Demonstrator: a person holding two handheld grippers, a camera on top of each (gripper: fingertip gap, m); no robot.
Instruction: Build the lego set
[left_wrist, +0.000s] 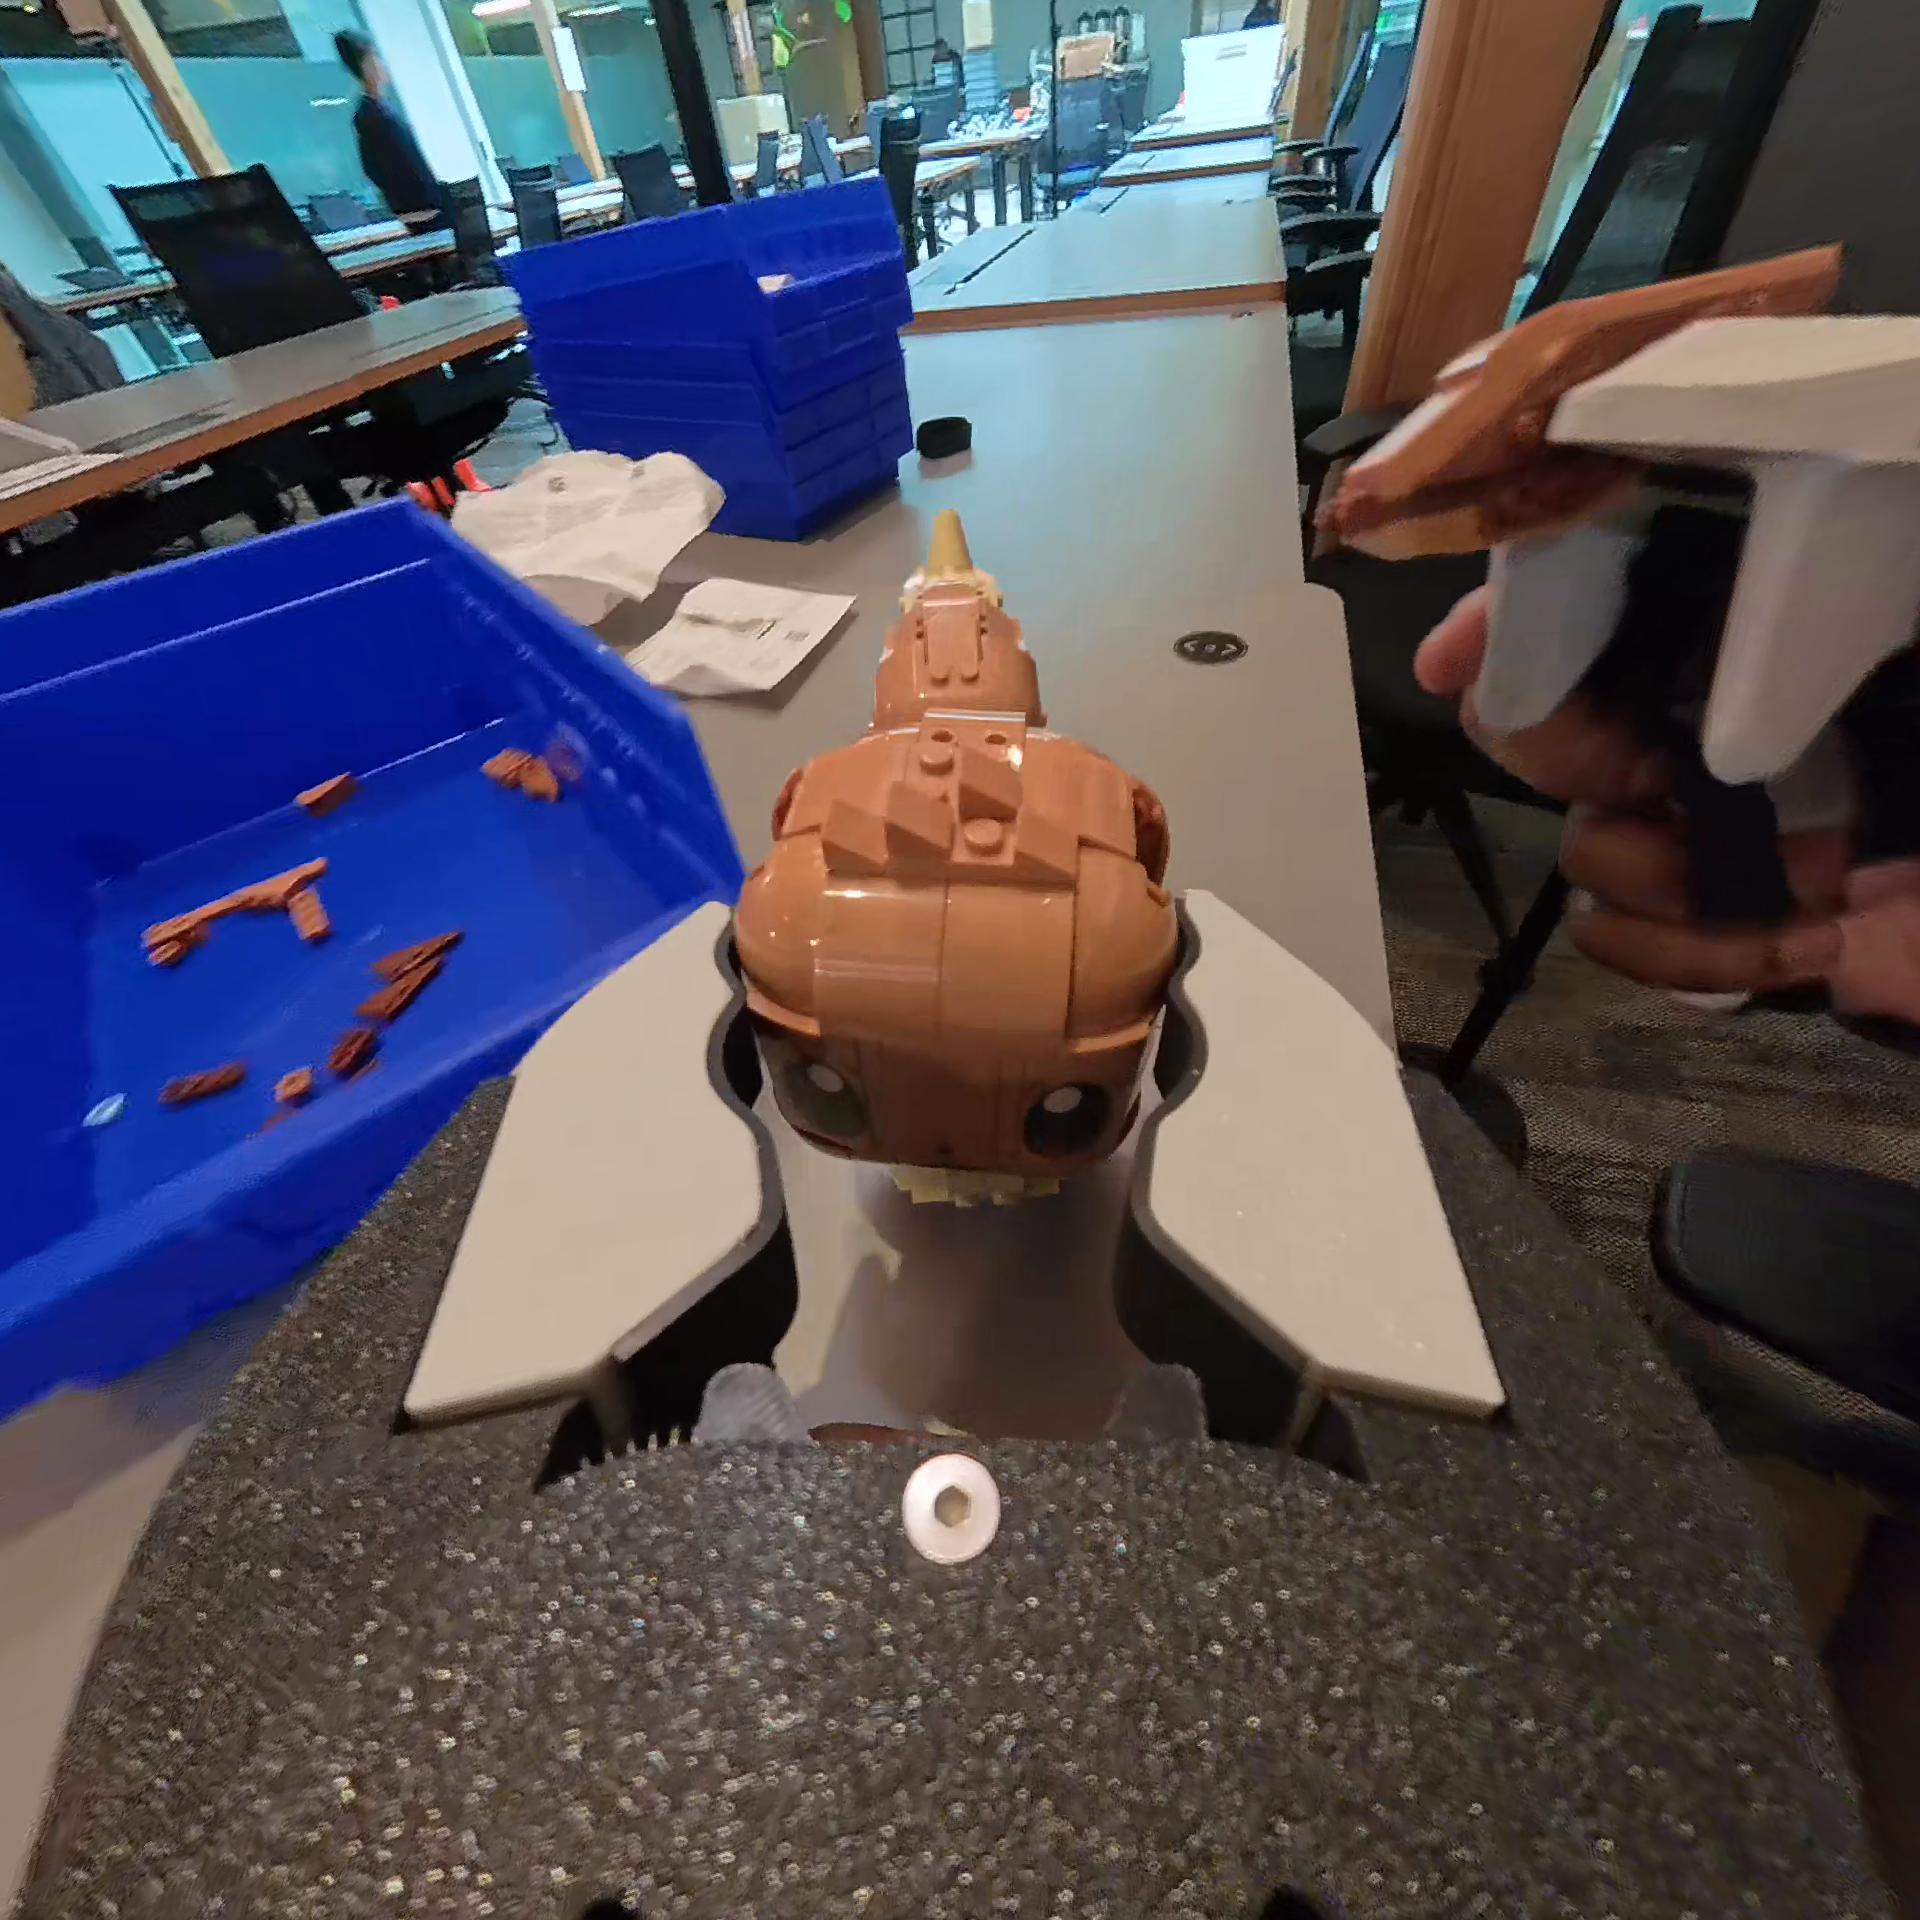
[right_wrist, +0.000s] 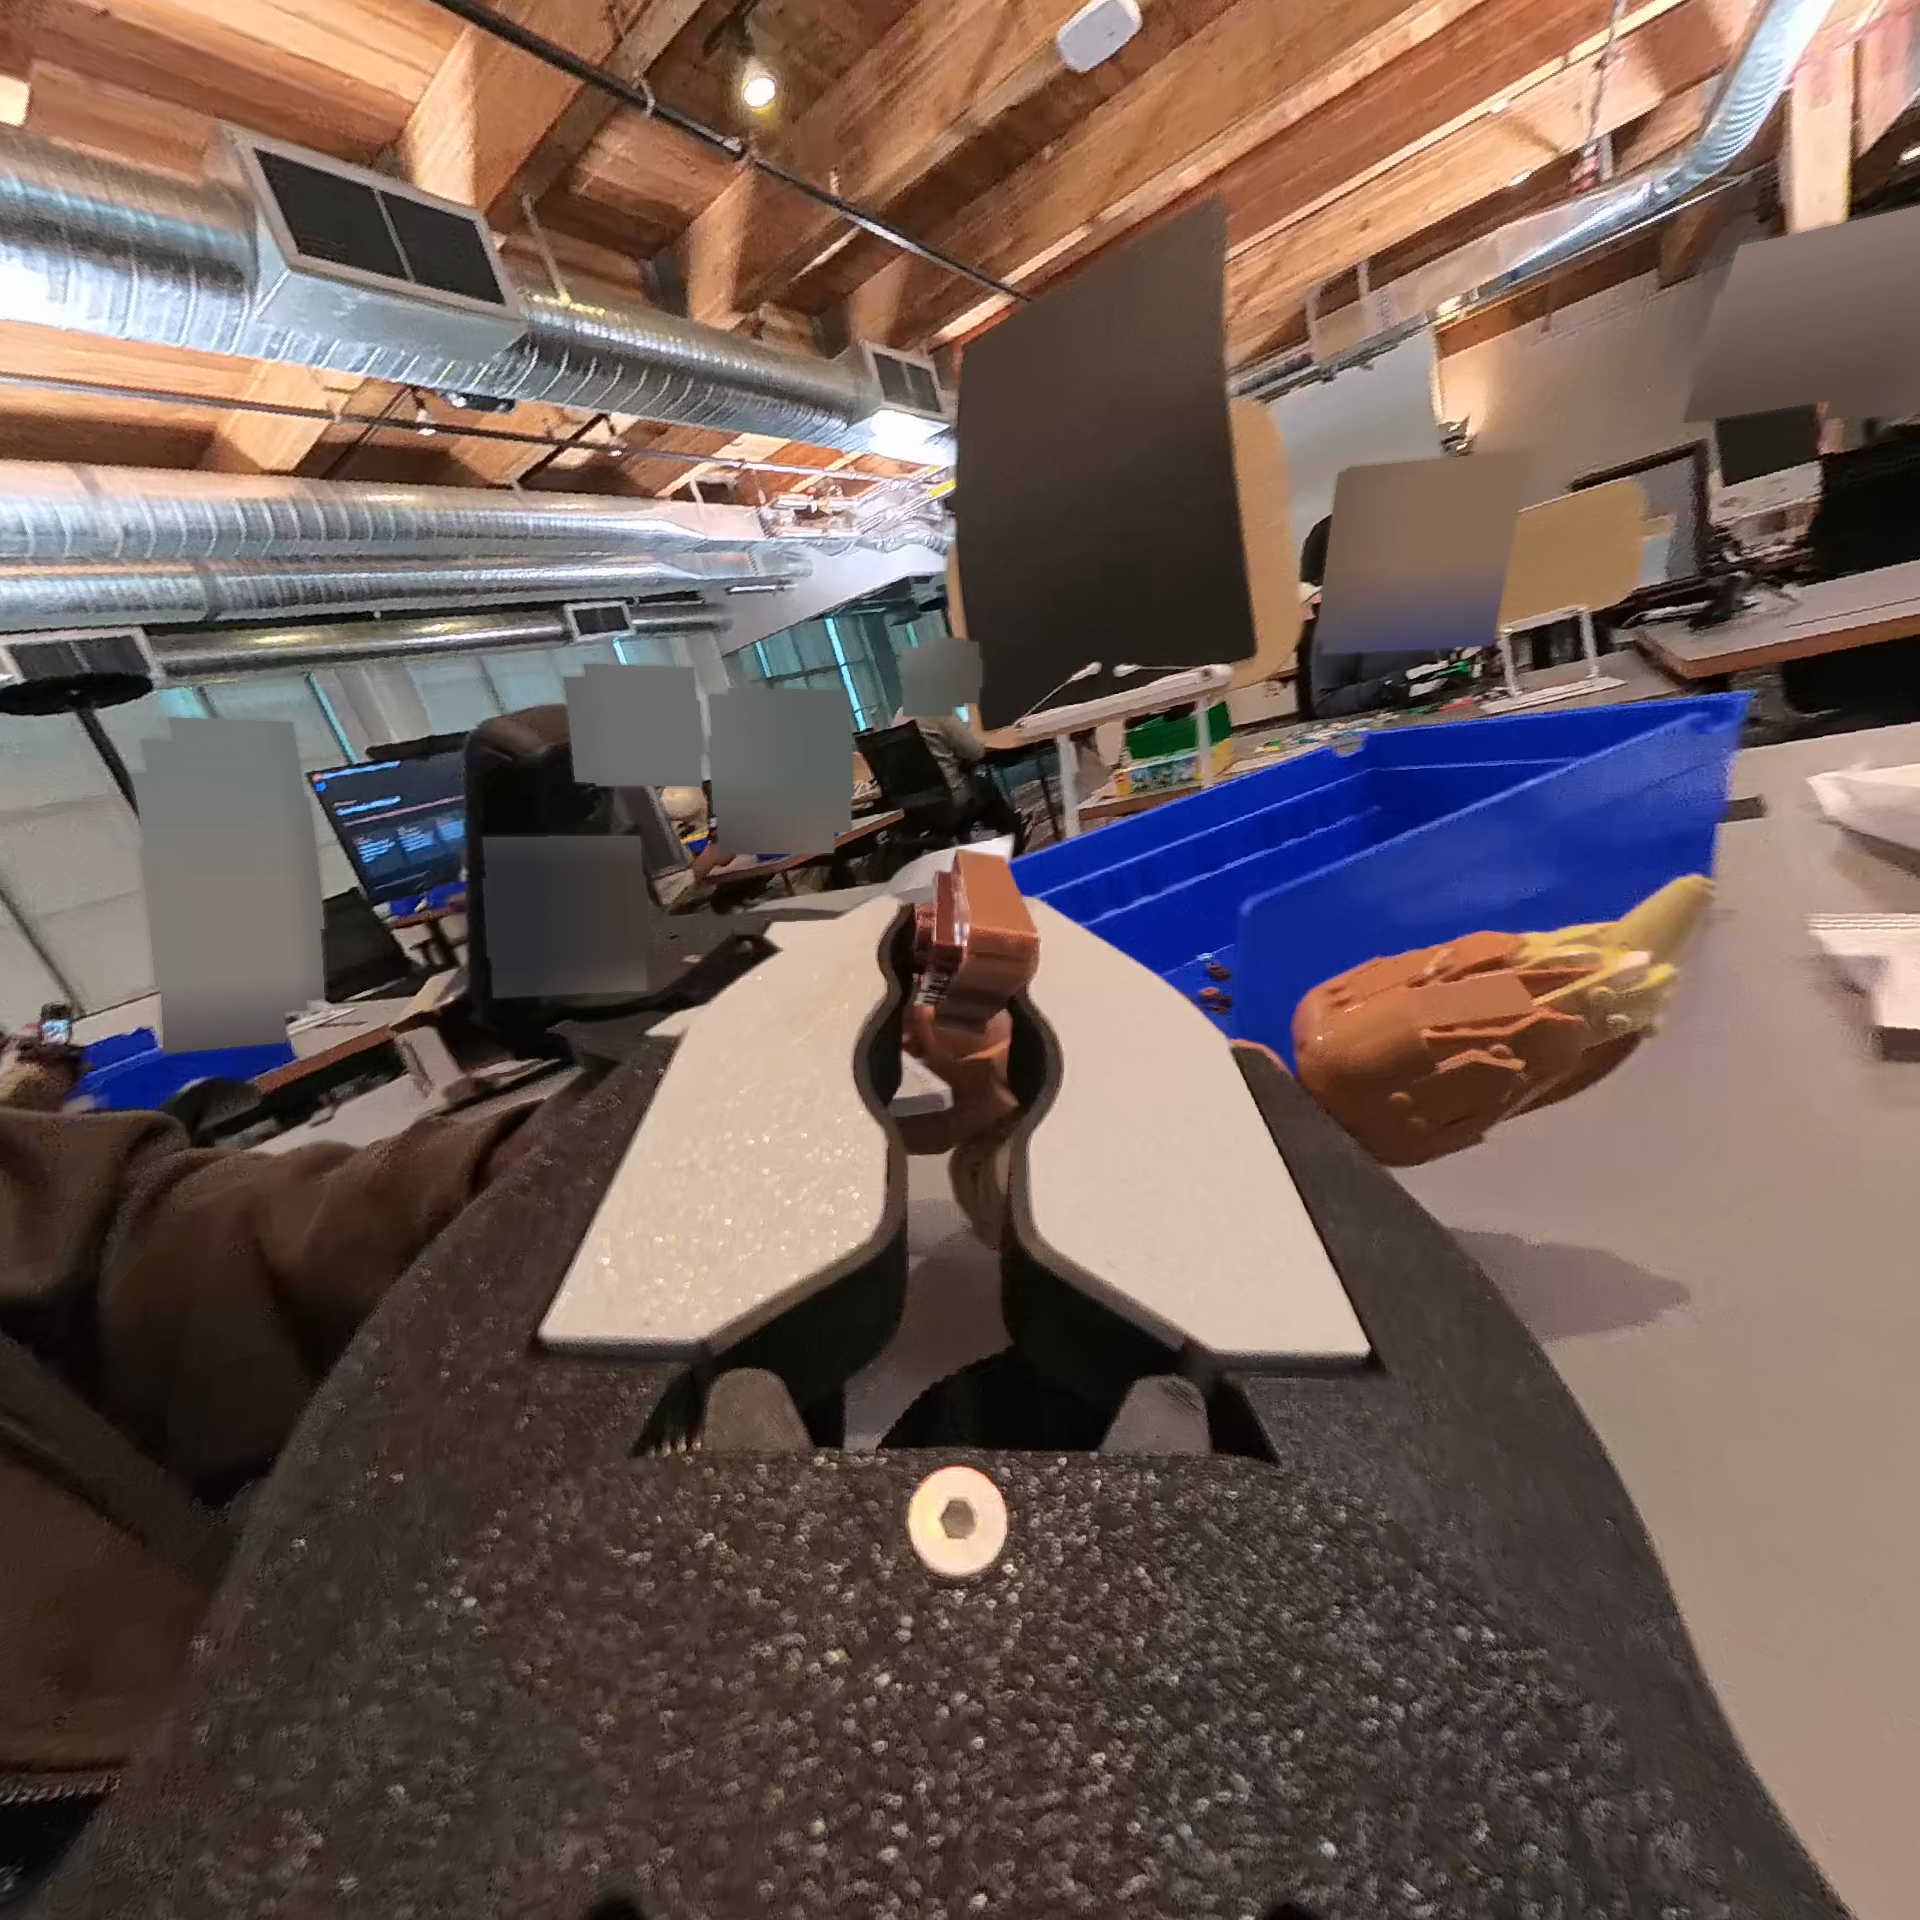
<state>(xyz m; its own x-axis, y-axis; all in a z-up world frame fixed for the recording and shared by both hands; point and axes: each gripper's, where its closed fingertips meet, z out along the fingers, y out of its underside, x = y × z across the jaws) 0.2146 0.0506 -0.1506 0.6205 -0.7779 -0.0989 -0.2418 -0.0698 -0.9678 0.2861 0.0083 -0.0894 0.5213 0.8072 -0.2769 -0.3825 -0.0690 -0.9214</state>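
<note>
At the far left of the left wrist view a blue bin (left_wrist: 343, 862) sits on the grey table (left_wrist: 1122, 499), tilted in the frame, with small dark-brown loose pieces (left_wrist: 312, 935) scattered over its floor; its near right corner comes close to the left gripper (left_wrist: 956, 1039). Behind it lie crumpled white paper (left_wrist: 592, 520) and a flat sheet, and farther back stands a stack of blue bins (left_wrist: 727, 353). In the middle, the left gripper's fingers are parted widely and close on both sides of the rounded head of the brown lego animal (left_wrist: 956, 935). The animal's long axis runs straight away from the camera along the table: its face with two dark eyes points toward the gripper, and its cream-tipped tail (left_wrist: 948, 540) points away toward the far desks. The table beyond the tail is open, with only a small black object (left_wrist: 943, 434) near the bins; the table's right edge runs just beside the animal, dropping to carpet and chairs. At the right, held up in the air and well apart from the animal, the right gripper (right_wrist: 961, 997) has its fingers nearly together, pinching a flat brown lego part (right_wrist: 977, 966) that sticks out past the fingertips. In the right wrist view the animal's body lies low to the right, tail pointing right.
</note>
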